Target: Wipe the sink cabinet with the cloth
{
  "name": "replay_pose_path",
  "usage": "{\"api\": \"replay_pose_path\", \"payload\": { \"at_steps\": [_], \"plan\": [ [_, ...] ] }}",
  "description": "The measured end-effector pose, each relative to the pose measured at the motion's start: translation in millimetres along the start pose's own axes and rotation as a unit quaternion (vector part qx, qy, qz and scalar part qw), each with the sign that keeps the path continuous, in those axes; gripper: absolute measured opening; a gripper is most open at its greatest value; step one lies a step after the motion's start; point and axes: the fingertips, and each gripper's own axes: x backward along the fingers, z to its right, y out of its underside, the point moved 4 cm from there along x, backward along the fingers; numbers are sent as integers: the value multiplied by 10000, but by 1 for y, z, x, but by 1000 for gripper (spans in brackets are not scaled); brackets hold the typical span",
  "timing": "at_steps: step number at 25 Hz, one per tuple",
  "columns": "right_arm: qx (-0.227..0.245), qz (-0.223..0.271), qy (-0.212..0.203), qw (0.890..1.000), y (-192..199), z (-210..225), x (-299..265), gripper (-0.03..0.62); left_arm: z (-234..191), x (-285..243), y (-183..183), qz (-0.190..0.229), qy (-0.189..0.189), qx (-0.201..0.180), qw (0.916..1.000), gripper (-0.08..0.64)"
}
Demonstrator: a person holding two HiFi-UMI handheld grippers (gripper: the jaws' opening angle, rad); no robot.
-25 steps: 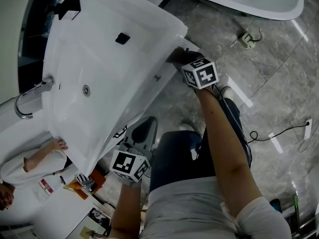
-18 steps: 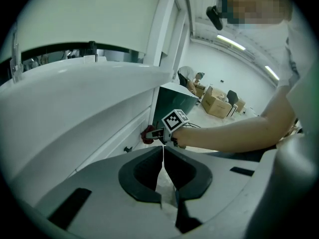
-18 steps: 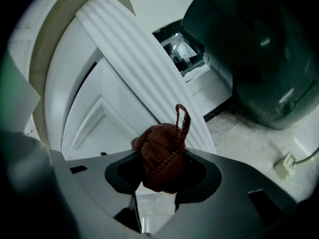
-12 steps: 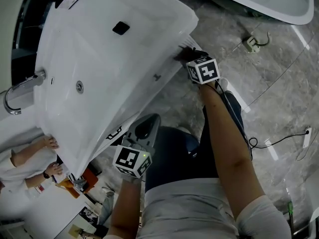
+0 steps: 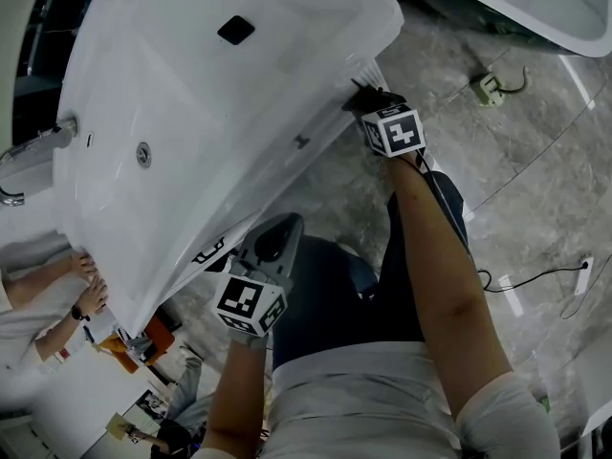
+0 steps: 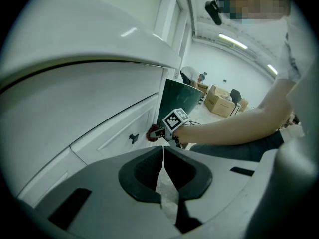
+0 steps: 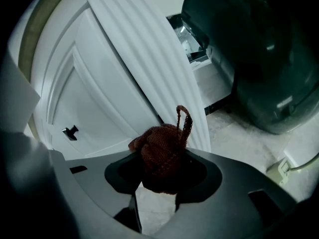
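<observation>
Clamped tight on the bunched cloth [image 7: 160, 154] with right gripper [image 7: 162, 166], just beside cabinet's [image 7: 102, 101] fluted corner. Shut on nothing with left gripper [image 6: 163, 169] (idle, well apart). Best to press flat, sweeping in overlapping strokes.

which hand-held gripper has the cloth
The right hand-held gripper: its jaws are shut on the reddish-brown cloth by the sink cabinet. The left hand-held gripper is shut on nothing.

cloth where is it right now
The reddish-brown cloth is bunched between the right gripper's jaws, at the right edge of the sink cabinet front by its fluted corner post, right of the small dark door knob.
</observation>
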Motion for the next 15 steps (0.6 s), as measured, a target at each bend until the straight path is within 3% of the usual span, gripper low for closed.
{"api": "replay_pose_path", "payload": {
  "at_steps": [15],
  "plan": [
    [-86, 12, 293, 9995, 14, -14, -9, 167, -10, 16, 13, 101, -69, 87, 9999, 21]
  ]
}}
